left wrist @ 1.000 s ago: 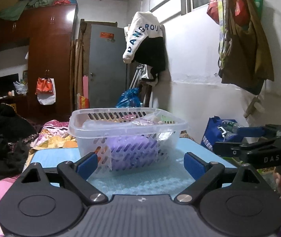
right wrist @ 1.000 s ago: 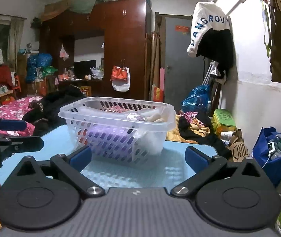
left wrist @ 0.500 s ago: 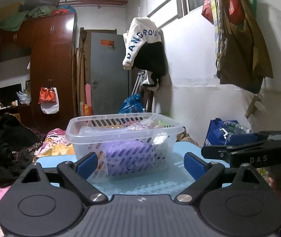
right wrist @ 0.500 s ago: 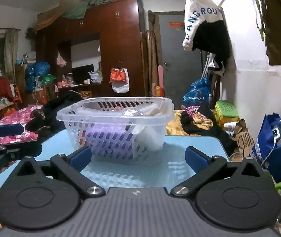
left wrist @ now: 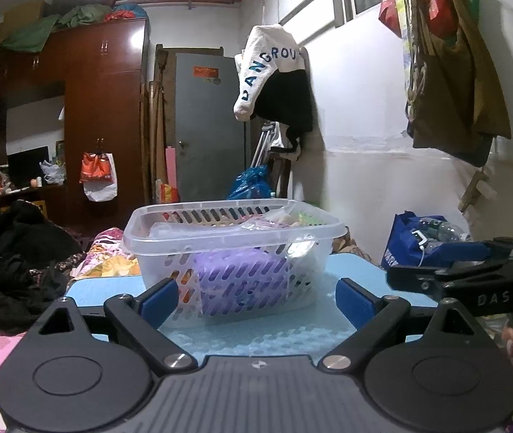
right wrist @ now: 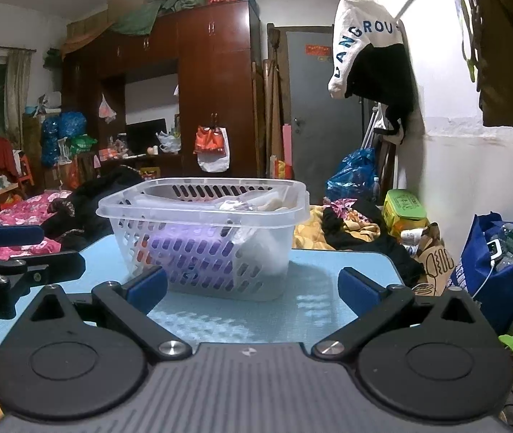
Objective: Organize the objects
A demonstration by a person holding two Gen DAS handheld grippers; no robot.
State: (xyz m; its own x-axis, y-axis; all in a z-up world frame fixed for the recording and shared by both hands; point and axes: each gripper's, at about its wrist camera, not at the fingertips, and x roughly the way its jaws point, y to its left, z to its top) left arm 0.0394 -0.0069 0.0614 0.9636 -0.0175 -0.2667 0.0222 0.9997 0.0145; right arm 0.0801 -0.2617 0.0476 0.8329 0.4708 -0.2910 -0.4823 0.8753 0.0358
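The left gripper (left wrist: 256, 297) hangs with its jaws spread wide and nothing between them, facing a clear plastic basket (left wrist: 233, 249) of purple and white items on the light-blue table (left wrist: 256, 335). At right, the right gripper (right wrist: 253, 288), equally released, faces that basket.

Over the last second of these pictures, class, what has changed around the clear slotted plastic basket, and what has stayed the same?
Both grippers drew back and sank slightly: the clear slotted plastic basket now looks smaller and sits higher in each view. Nothing was taken hold of or let go. The left gripper and right gripper stay open and empty. The basket keeps its place on the light blue table, the purple item still inside.
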